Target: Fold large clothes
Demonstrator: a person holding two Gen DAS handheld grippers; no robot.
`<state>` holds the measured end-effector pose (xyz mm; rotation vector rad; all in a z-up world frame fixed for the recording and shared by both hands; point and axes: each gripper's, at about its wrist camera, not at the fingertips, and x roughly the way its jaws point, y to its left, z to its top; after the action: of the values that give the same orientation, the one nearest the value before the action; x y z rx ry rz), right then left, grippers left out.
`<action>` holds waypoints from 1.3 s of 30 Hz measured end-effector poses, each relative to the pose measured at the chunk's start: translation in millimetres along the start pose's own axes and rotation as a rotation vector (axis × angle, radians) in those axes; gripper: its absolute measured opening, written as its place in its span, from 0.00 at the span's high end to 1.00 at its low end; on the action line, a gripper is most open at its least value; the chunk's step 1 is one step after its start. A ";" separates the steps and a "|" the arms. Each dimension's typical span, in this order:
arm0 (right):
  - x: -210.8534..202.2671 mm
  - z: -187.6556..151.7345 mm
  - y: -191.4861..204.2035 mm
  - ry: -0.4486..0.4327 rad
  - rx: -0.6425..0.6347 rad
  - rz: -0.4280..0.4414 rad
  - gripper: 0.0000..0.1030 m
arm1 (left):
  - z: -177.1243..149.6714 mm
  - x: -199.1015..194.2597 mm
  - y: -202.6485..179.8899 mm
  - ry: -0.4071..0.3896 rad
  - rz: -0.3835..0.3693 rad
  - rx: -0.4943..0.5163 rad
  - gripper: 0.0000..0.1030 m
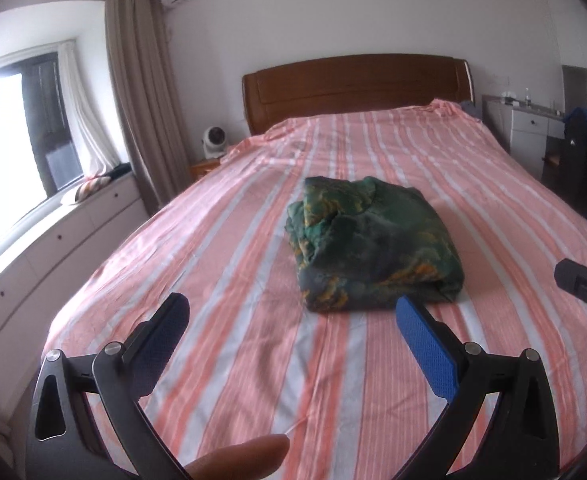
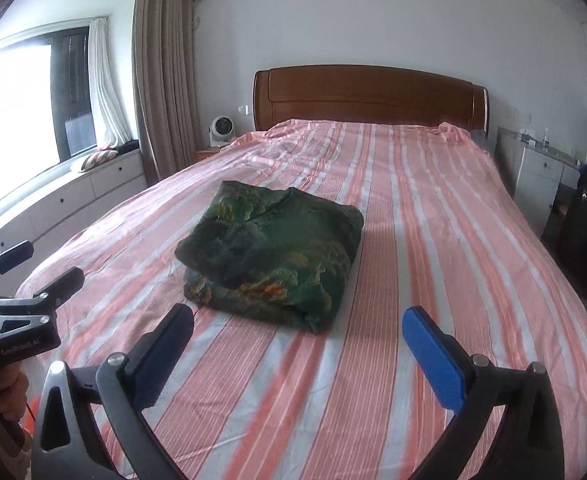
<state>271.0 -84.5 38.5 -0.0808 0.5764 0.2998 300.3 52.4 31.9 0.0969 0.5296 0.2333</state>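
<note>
At lower left of the right wrist view, a hand (image 2: 1, 396) grips the handle of the left gripper (image 2: 39, 264), jaws spread wide and empty, angled toward the bed; across the bottom, the right gripper (image 2: 297, 318) likewise gapes, holding nothing, tilted downward over the striped pink sheet (image 2: 433, 240); just beyond both, near frame centre, the folded green patterned garment (image 2: 271, 258) lies untouched on the sheet.

Green-gold patterned garment (image 1: 373, 240); pink-white striped sheet (image 1: 233, 260).
</note>
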 end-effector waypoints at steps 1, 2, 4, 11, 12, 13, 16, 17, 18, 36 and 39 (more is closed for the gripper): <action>-4.5 -4.2 4.0 0.011 -0.002 0.001 0.00 | -1.9 -3.3 -2.0 0.007 -0.007 0.004 0.00; -11.1 -7.7 6.5 0.019 0.000 0.004 0.00 | -2.7 -3.9 -4.3 0.011 -0.010 0.002 0.00; -18.9 -14.6 11.0 0.027 0.001 -0.001 0.00 | -6.3 -8.8 -6.8 0.023 -0.020 -0.007 0.00; -26.7 -30.4 17.7 0.081 0.019 -0.033 0.00 | -19.8 -8.2 -14.5 0.128 -0.063 -0.008 0.00; -28.1 -31.5 19.3 0.082 0.018 -0.031 0.00 | -22.2 -8.8 -15.1 0.135 -0.061 -0.007 0.00; -30.0 -33.2 21.0 0.081 0.018 -0.026 0.00 | -24.7 -9.5 -15.1 0.143 -0.064 -0.009 0.00; -36.8 -36.6 23.4 0.075 0.034 -0.006 0.00 | -30.7 -12.9 -12.1 0.158 -0.089 -0.021 0.00; -39.5 -38.1 23.0 0.070 0.048 0.003 0.00 | -32.8 -15.6 -10.8 0.153 -0.092 -0.028 0.00; -41.7 -39.1 21.9 0.068 0.062 0.012 0.00 | -34.6 -18.7 -9.6 0.145 -0.093 -0.031 0.00; -64.2 -64.9 16.0 0.032 0.055 0.003 0.00 | -40.1 -45.4 -26.3 0.084 -0.058 0.005 0.00; -64.1 -66.4 15.6 0.044 0.059 0.017 0.00 | -41.2 -45.7 -25.3 0.076 -0.034 0.000 0.00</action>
<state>180.4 -96.6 18.1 -0.0258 0.6297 0.2980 246.0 18.0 15.0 0.0787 0.6063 0.2045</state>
